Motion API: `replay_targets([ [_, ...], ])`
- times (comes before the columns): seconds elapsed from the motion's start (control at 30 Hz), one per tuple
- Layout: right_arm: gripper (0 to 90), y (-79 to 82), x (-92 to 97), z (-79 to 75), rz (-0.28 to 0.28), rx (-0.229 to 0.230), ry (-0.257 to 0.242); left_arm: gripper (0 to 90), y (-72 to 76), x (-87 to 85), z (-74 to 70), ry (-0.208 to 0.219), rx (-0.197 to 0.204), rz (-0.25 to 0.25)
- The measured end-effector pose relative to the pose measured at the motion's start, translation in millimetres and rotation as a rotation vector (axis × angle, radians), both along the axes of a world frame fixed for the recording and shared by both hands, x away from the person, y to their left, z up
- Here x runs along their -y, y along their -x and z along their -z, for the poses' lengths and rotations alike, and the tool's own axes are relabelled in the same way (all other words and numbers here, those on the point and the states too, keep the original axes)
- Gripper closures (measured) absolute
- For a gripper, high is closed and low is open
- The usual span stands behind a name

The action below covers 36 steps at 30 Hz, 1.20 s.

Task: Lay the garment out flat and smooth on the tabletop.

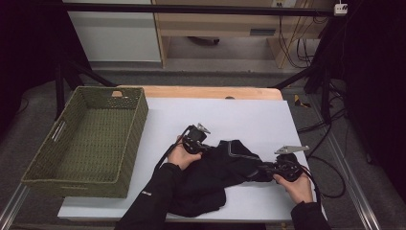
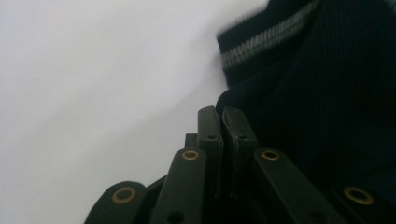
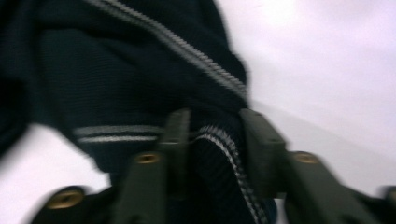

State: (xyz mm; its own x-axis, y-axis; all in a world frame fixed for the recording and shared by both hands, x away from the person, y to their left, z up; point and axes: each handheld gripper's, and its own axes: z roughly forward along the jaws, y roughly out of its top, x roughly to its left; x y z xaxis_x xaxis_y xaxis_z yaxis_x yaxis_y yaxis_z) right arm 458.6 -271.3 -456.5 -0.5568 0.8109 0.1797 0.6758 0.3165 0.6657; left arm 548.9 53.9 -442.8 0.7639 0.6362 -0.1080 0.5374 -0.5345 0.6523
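Ribbed navy knit garment, grey-striped hem, crumpled

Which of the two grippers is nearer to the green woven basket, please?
Left. The left gripper sits at the dark garment's upper left edge, on the side toward the basket. The right gripper holds the garment's far side, farther from the basket.
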Motion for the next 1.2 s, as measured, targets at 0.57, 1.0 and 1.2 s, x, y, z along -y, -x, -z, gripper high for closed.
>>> replay_targets([
  [0.57, 84.7, -20.2, -16.8, -70.3, 0.060, 0.349, -0.087, 86.6, 36.4, -104.3, -75.0, 0.192, 0.398, -0.234],
  [1.0, 83.2, -104.4, -51.1, -78.2, 0.151, 0.453, -0.070, 84.6, -14.3, -111.3, -58.7, 0.172, 0.400, -0.447],
  [1.2, 61.3, -119.4, -52.3, -56.5, 0.215, 0.390, 0.007, 49.2, -16.4, -110.4, -45.3, 0.169, 0.328, -0.447],
])
